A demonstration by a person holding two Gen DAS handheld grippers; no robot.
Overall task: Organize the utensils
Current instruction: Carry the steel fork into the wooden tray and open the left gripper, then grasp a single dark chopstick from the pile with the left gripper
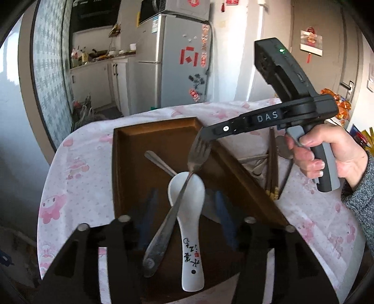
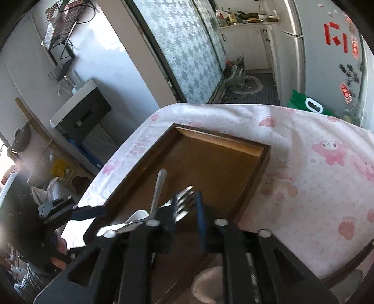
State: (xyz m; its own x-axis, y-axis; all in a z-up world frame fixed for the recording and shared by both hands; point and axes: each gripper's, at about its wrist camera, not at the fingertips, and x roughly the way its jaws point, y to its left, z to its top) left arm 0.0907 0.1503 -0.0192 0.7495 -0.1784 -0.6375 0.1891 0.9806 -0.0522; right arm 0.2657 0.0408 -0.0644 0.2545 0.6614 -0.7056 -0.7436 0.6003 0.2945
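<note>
Definitely a lived-in home, small flat with the dining spot right off the kitchen. Silver fridge (image 1: 177,58) plastered with red paper decorations and magnets, microwave (image 1: 174,9) parked on top, cluttered kitchen counter (image 1: 102,58) with bottles and bowls through the doorway. Cutesy pink cartoon tablecloth (image 2: 315,145) on the table, patterned sliding door (image 2: 184,51), door (image 1: 327,58) with a red hanging ornament.
</note>
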